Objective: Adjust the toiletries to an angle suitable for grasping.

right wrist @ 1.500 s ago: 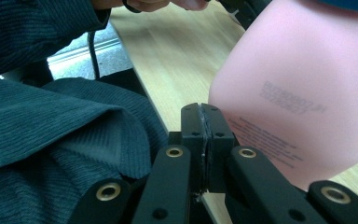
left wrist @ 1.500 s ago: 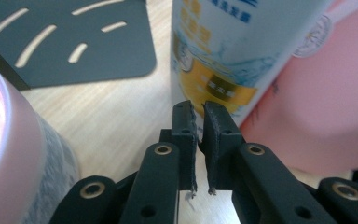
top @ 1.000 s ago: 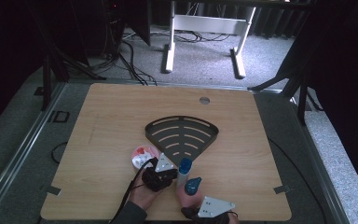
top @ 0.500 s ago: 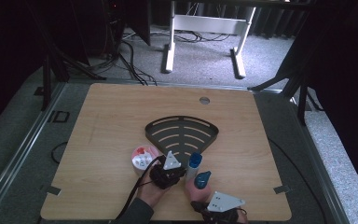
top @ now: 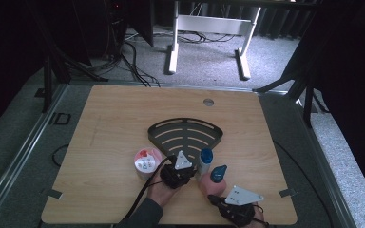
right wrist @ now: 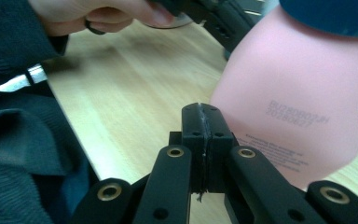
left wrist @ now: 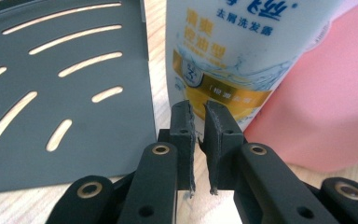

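Note:
A white shampoo bottle (top: pixel 204 160) with a blue cap stands just in front of the dark slotted fan-shaped rack (top: pixel 185 134). Beside it stands a pink bottle (top: pixel 215 180) with a dark blue cap. My left gripper (top: pixel 183 167) sits close to the white bottle's left side. In the left gripper view the white bottle (left wrist: pixel 233 56) rises right ahead of the left gripper (left wrist: pixel 199 109), whose jaws stand a narrow gap apart with nothing between them. My right gripper (right wrist: pixel 203 112) is shut and empty, just short of the pink bottle (right wrist: pixel 298 102).
A round white tub with a red patch on its lid (top: pixel 145 162) stands left of my left hand. The rack (left wrist: pixel 51 102) lies flat at the table's middle. The wooden table (top: pixel 114 118) ends close behind my right gripper (top: pixel 237 203). A sleeve (right wrist: pixel 23 154) lies to the left in the right gripper view.
My left gripper has moved forward and to the right, up against the white bottle. The right gripper has drifted slightly right, near the table's front edge.

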The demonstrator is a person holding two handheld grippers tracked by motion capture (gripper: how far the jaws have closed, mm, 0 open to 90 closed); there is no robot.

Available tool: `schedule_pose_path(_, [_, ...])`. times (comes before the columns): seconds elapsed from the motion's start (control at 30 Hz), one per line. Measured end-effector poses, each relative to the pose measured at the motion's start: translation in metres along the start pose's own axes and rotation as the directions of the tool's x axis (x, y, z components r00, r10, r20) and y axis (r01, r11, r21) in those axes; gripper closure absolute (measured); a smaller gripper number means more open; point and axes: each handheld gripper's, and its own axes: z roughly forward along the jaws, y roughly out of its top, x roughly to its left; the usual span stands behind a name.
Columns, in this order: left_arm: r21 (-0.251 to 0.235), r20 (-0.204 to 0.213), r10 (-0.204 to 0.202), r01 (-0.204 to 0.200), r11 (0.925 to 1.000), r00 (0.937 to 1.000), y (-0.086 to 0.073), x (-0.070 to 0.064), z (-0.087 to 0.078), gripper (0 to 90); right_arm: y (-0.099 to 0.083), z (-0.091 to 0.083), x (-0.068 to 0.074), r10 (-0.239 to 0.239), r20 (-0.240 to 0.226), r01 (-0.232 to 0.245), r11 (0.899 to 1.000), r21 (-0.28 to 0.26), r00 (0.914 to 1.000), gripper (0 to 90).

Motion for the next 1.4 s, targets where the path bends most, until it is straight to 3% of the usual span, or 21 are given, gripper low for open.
schedule_pose_path(0.33, [-0.007,-0.009,-0.002,0.002,1.0,1.0,0.004,0.001,0.003,81.7,-0.003,-0.013,-0.03,0.064,0.085,-0.062,0.998,-0.025,0.9943,89.7])
schedule_pose_path(0.53, [-0.016,-0.015,-0.008,0.008,0.9998,0.9999,0.004,0.003,0.001,86.1,-0.001,-0.011,-0.04,0.069,0.132,-0.066,0.997,-0.028,0.9889,89.8])
schedule_pose_path(1.03, [-0.028,-0.039,-0.049,0.048,0.9985,0.998,0.008,0.012,0.005,90.0,0.005,-0.006,-0.059,0.103,0.188,-0.097,0.994,-0.041,0.9768,89.9])
schedule_pose_path(1.4, [-0.024,-0.017,-0.046,0.046,0.9987,0.9988,0.015,0.008,0.014,89.8,0.009,-0.001,-0.075,0.118,0.227,-0.111,0.993,-0.043,0.9667,89.9])
